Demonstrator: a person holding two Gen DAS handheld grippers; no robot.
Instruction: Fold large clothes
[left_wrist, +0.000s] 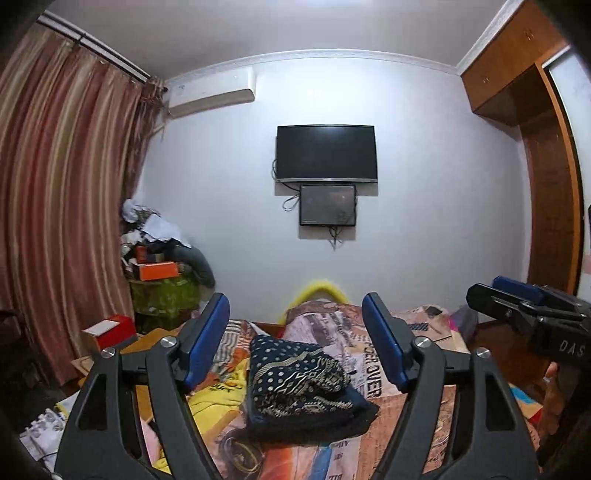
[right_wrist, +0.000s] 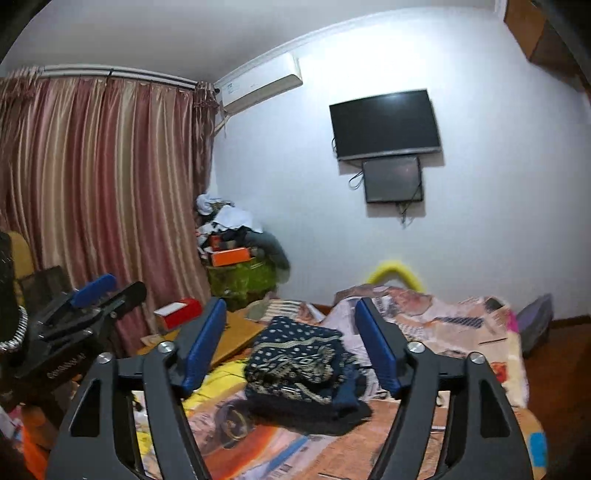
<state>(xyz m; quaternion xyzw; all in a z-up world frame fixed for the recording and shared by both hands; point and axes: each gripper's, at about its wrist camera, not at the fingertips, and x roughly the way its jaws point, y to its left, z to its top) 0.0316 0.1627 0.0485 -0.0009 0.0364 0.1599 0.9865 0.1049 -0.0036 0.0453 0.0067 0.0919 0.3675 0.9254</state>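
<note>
Left gripper (left_wrist: 295, 343): held up level over the bed, jaws spread, nothing between them.
Right gripper (right_wrist: 291, 343): beside it, tipped slightly down, jaws spread too, empty.
Garment (left_wrist: 303, 380): dark blue with a pale pattern, folded into a thick bundle, lying on the bed (left_wrist: 424, 417) ahead of both grippers, touching neither.
Yellow cloth (left_wrist: 218, 398): flat on the bed, just left of the bundle.
TV (left_wrist: 327, 153): on the far wall, dark.
</note>
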